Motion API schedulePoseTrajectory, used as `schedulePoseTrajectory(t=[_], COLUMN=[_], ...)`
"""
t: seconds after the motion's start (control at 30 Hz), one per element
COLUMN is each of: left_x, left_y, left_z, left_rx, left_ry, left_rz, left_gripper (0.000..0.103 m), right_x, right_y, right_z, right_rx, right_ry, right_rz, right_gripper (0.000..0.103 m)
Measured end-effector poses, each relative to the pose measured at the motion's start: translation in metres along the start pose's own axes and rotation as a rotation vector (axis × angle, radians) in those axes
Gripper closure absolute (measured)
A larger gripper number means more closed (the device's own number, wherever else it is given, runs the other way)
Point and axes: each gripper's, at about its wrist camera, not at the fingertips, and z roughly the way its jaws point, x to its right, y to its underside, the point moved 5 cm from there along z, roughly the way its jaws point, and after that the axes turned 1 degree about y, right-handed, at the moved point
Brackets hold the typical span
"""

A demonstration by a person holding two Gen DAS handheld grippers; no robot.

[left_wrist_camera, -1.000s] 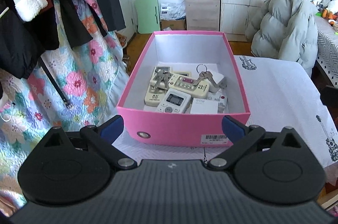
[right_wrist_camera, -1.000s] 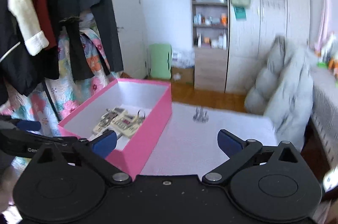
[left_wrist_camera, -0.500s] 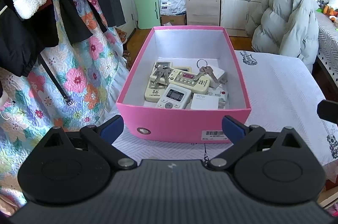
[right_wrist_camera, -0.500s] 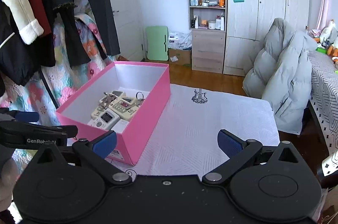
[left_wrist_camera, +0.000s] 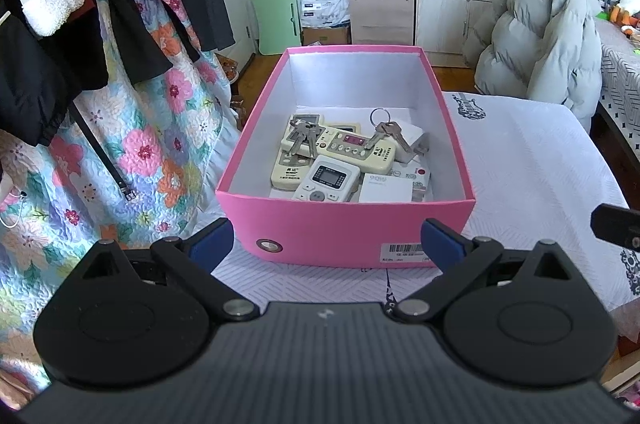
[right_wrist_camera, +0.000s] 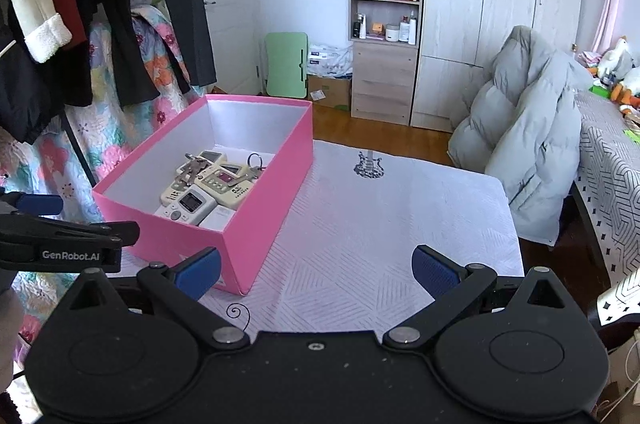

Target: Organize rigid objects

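From the left wrist, the left gripper [left_wrist_camera: 326,238] has drawn back and lifted a little over the last second: the pink box [left_wrist_camera: 344,228] now sits lower and fuller in view, its near wall just beyond the fingers [left_wrist_camera: 212,242], which are spread wide and hold nothing. Inside, toward the near end, lie the remote controls [left_wrist_camera: 326,180], two bunches of keys [left_wrist_camera: 386,132] resting on top of them, and a white adapter [left_wrist_camera: 386,187] at the near right. At the far right edge a dark tip of the other gripper shows above the tabletop [left_wrist_camera: 532,160].

From the right wrist, the earlier blur has settled, so the right gripper [right_wrist_camera: 316,272] has slowed to a hover near the box's right corner. Its fingers [right_wrist_camera: 434,270] are also wide apart and empty. The white cloth to the right of the box is bare apart from a printed guitar motif [right_wrist_camera: 370,164]. The left gripper [right_wrist_camera: 76,244] enters from the left, near the box.

With everything in the box and both tools retreating, the sorting looks finished, or close to it.
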Motion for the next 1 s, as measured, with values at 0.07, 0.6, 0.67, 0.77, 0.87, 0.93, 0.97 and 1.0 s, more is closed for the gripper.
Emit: schedulePoseTrajectory(t=[0.07, 0.6, 0.67, 0.77, 0.87, 0.93, 0.97, 1.0], left_x=[0.000, -0.003, -0.002, -0.001, 0.000, 0.000, 0.001, 0.000], left_y=[0.001, 0.001, 0.002, 0.002, 0.002, 0.003, 0.003, 0.003], left_z=[0.000, 0.007, 0.008, 0.008, 0.007, 0.006, 0.006, 0.006], left_rx=[0.002, -0.007, -0.006, -0.004, 0.000, 0.000, 0.000, 0.000], left_ry=[0.000, 0.003, 0.001, -0.007, -0.010, -0.010, -0.010, -0.010], left_rz=[0.001, -0.014, -0.008, 0.000, 0.003, 0.004, 0.005, 0.006], left_gripper=[0.002, 0.001, 0.001, 0.001, 0.001, 0.001, 0.001, 0.001], right_x=[0.002, 0.013, 0.013, 0.012, 0.011, 0.011, 0.011, 0.011], right_y=[0.001, 0.002, 0.002, 0.004, 0.003, 0.003, 0.003, 0.003], right_z=[0.002, 0.009, 0.008, 0.009, 0.009, 0.010, 0.010, 0.010], right_rx=[-0.012, -0.026, -0.025, -0.030, -0.032, -0.035, -0.038, -0.039], right_ry=[0.011, 0.072, 0.075, 0.078, 0.080, 0.077, 0.076, 0.075], right_rz=[0.007, 0.054, 0.057, 0.057, 0.058, 0.059, 0.058, 0.056], right_gripper=[0.000, 0.000, 0.000, 0.000, 0.000, 0.000, 0.000, 0.000])
